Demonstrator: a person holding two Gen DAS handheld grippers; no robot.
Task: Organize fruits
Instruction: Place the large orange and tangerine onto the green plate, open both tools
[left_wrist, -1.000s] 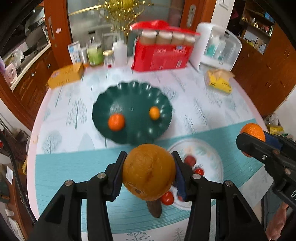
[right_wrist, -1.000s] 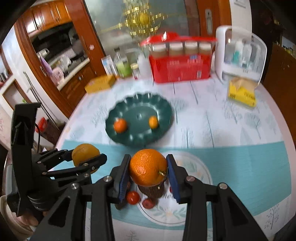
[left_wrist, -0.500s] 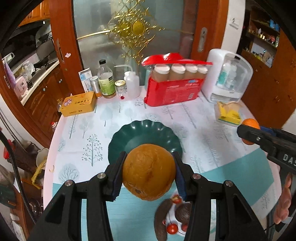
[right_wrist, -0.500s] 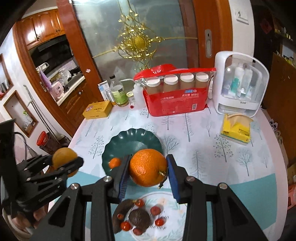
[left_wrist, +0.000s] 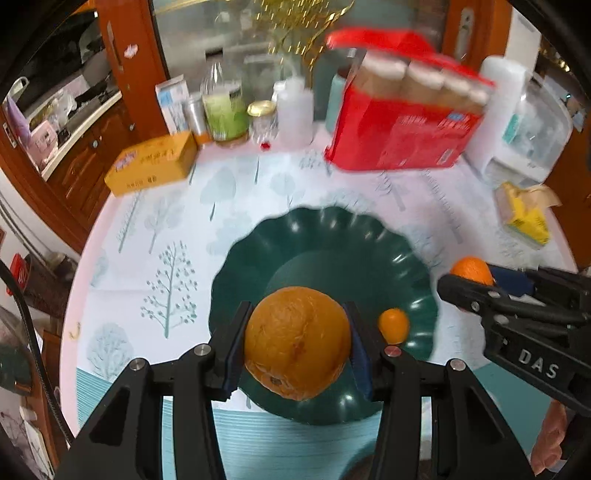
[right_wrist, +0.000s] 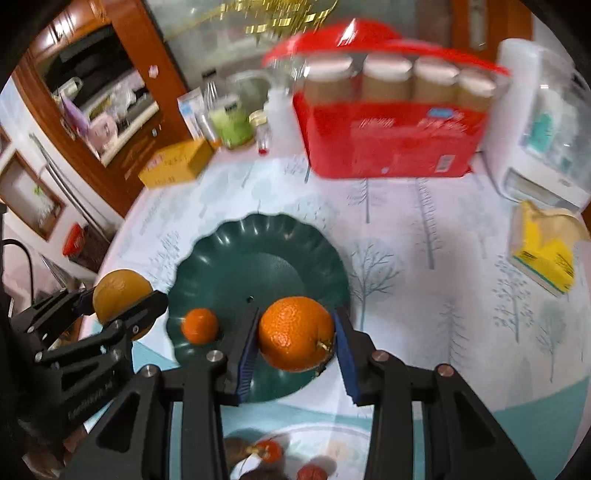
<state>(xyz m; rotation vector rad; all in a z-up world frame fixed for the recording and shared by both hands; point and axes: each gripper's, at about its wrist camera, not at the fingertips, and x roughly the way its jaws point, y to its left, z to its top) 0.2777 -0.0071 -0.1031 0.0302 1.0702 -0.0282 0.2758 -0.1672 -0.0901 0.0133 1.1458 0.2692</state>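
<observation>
My left gripper (left_wrist: 297, 345) is shut on a dull brownish orange (left_wrist: 297, 343) and holds it above the near part of the dark green scalloped plate (left_wrist: 332, 243). My right gripper (right_wrist: 295, 341) is shut on a bright orange (right_wrist: 295, 338) above the plate's near right part (right_wrist: 258, 240). A small orange (left_wrist: 394, 326) lies on the plate; in the right wrist view a small orange (right_wrist: 199, 326) shows at the plate's near left. Each gripper shows in the other's view: right (left_wrist: 476, 284), left (right_wrist: 125, 299).
A white plate (right_wrist: 332, 450) with small red fruits and dark brown fruits lies near me. At the table's back stand a red box of jars (left_wrist: 402, 136), bottles (left_wrist: 225, 114), a yellow box (left_wrist: 155, 162) and a white appliance (right_wrist: 546, 122). A yellow pack (right_wrist: 543, 247) lies right.
Both grippers have moved forward and lower with their oranges, from over the white plate to over the green plate. The view is blurred from motion.
</observation>
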